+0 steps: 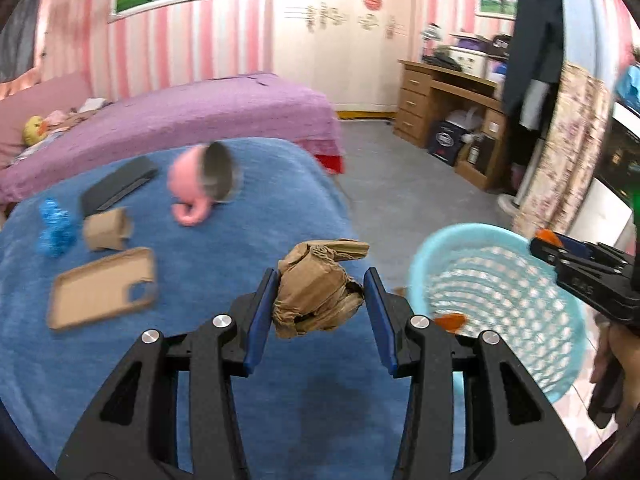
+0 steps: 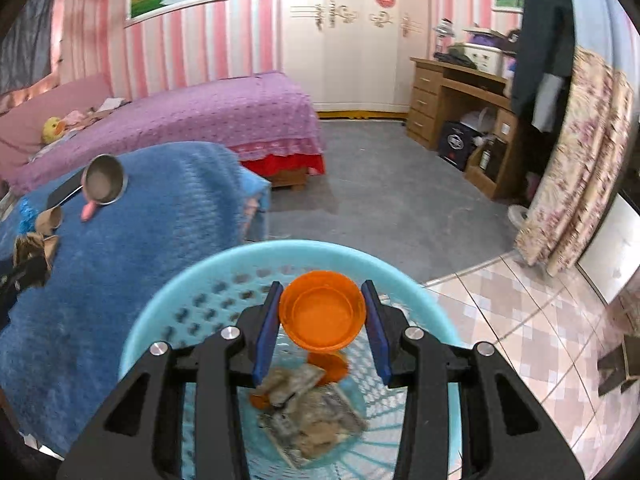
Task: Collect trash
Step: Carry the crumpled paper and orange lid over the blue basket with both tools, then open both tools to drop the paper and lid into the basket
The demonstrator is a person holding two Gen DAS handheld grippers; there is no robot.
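Note:
My left gripper point(image 1: 320, 292) is shut on a crumpled wad of brown cardboard point(image 1: 316, 292), held above the blue blanket point(image 1: 224, 240) near its right edge. To its right stands the light blue mesh basket point(image 1: 436, 252). My right gripper point(image 2: 322, 308) is shut on an orange plastic cup point(image 2: 322, 312), which hangs over the mouth of the basket point(image 2: 168, 300). Crumpled paper scraps point(image 2: 312, 420) and an orange piece point(image 2: 330, 364) lie at the basket's bottom. In the left wrist view the right gripper point(image 1: 548, 242) shows at the right edge, above the basket.
On the blanket lie a brown phone case point(image 1: 100, 288), a cardboard tube point(image 1: 106, 230), a blue crumpled thing point(image 1: 56, 228), a dark flat box point(image 1: 118, 190) and a pink mug point(image 1: 200, 180) on its side. A purple bed point(image 2: 200, 120), a wooden desk point(image 2: 452, 92) and grey floor lie beyond.

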